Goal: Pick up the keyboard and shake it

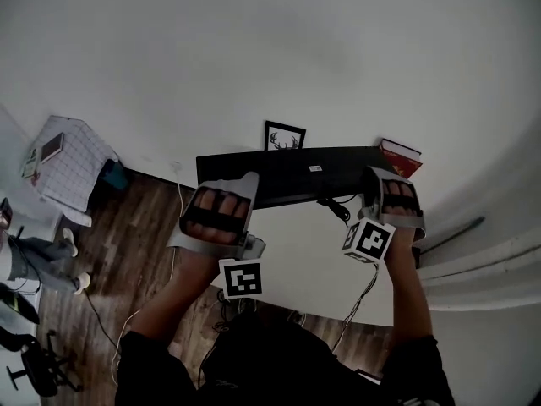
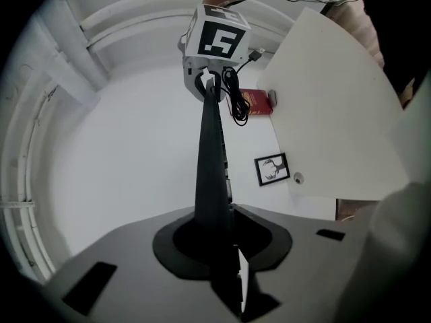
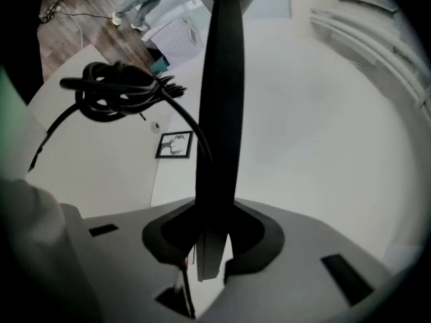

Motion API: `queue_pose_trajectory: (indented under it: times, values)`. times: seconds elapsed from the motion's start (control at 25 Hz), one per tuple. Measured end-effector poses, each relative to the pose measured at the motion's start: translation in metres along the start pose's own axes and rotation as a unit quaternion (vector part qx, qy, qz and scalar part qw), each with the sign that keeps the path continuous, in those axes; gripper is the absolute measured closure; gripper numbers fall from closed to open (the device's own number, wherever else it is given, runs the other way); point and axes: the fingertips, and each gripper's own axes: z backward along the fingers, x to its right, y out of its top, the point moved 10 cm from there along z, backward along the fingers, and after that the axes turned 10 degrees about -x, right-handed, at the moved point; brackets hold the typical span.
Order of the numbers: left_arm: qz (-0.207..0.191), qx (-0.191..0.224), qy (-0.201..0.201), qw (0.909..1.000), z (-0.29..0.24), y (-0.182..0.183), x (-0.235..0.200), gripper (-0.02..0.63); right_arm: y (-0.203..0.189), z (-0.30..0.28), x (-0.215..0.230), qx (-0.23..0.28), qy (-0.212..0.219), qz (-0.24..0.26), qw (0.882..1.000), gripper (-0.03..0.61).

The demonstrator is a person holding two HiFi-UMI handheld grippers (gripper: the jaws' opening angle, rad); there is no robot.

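The black keyboard [image 1: 292, 174] hangs level in the air above the white table [image 1: 296, 260], held at both ends. My left gripper [image 1: 224, 194] is shut on its left end, my right gripper [image 1: 391, 186] on its right end. In the left gripper view the keyboard [image 2: 212, 167] runs edge-on from my left gripper [image 2: 219, 237] to the other gripper's marker cube [image 2: 219, 39]. Seen from the right gripper view, the keyboard [image 3: 222, 113] stands edge-on in my right gripper [image 3: 212, 237]. Its coiled black cable [image 3: 118, 89] dangles beside it.
A small framed picture [image 1: 284, 135] and a red book [image 1: 401, 156] lie beyond the keyboard. Left of the table is wood floor with a white checked basket [image 1: 72, 155], a person's legs [image 1: 42, 256] and an office chair [image 1: 38, 362]. Cables trail off the table's near edge.
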Motion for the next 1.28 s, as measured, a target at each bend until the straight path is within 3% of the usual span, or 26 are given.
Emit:
queue_pose_trajectory:
  times: [0.16, 0.36, 0.52, 0.72, 1.0, 1.16, 1.28]
  values:
    - [-0.004, -0.051, -0.012, 0.9986, 0.005, -0.017, 0.008, 0.531, 0.034, -0.012, -0.007, 0.041, 0.000, 0.020, 0.999, 0.468]
    - [-0.005, -0.077, -0.035, 0.9964, 0.011, -0.036, 0.019, 0.528, 0.057, -0.019, -0.018, 0.121, 0.063, -0.013, 0.991, 0.468]
    - [0.030, -0.069, -0.060, 0.9954, 0.012, -0.053, 0.030, 0.531, 0.069, -0.006, -0.005, 0.097, 0.036, 0.021, 0.994, 0.482]
    - [0.125, -0.064, -0.092, 0.9858, -0.005, -0.067, 0.043, 0.534, 0.063, 0.029, 0.020, 0.081, 0.010, 0.034, 0.996, 0.486]
    - [0.110, -0.100, -0.131, 0.9801, -0.042, -0.079, 0.056, 0.534, 0.074, 0.095, 0.037, 0.065, 0.007, 0.056, 0.996, 0.485]
    - [0.123, -0.059, -0.125, 0.9828, -0.068, -0.059, 0.051, 0.534, 0.069, 0.119, 0.046, 0.020, 0.016, 0.055, 0.998, 0.485]
    - [0.124, -0.011, -0.102, 0.9870, -0.091, -0.016, 0.038, 0.534, 0.044, 0.124, 0.044, -0.039, 0.025, 0.042, 0.998, 0.485]
